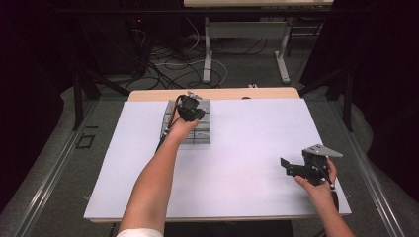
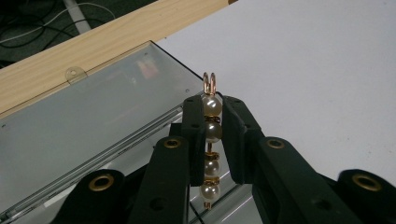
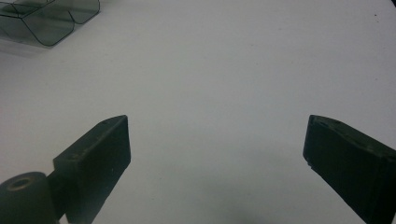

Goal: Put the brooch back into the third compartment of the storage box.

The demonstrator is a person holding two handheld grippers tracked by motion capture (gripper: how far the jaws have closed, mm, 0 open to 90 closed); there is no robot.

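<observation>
Pinching a pearl hair clip (image 2: 210,140) between my left gripper's (image 2: 212,109) fingers, I hold it upright over the clear plastic organizer box (image 1: 202,132) at the far side of the white tabletop (image 1: 247,148), its gold loop poking up past the tips. My right gripper (image 3: 217,149) hovers low over bare tabletop near the right edge, fingers spread wide and empty.
</observation>
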